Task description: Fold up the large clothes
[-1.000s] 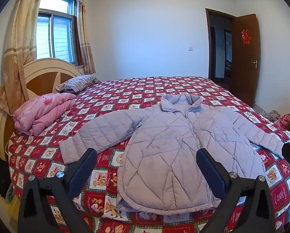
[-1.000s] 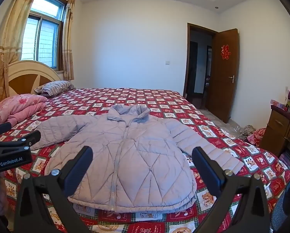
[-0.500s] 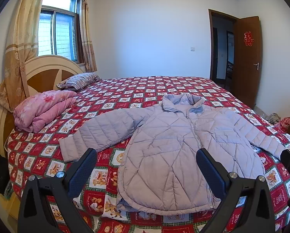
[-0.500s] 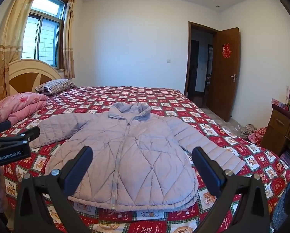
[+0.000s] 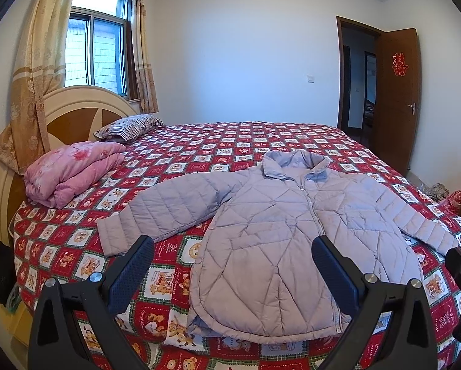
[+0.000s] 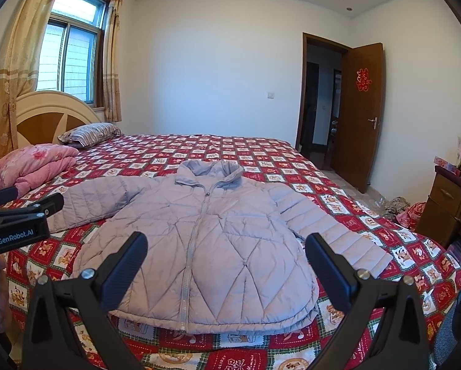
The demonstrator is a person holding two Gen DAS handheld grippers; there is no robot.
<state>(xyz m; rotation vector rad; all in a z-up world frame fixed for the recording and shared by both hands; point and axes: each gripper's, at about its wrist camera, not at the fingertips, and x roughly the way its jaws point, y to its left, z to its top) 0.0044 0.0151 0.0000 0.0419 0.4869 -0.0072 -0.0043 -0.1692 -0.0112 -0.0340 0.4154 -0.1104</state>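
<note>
Since the jacket [image 5: 295, 240] lies spread flat and zipped across the near end of the bed [image 5: 230, 145], both sleeves out to the sides, you basically haven't folded anything yet, so all the folding's left. Your left gripper [image 5: 230, 273] and right gripper [image 6: 227, 266] hover over the hem, claws wide apart, holding nothing.

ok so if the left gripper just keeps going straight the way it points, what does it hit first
Most likely the quilted jacket: the open left gripper points at its front panel near the left-hand hem, with nothing between. Depth is unclear; aimed lower, it could meet the bedspread first.
</note>
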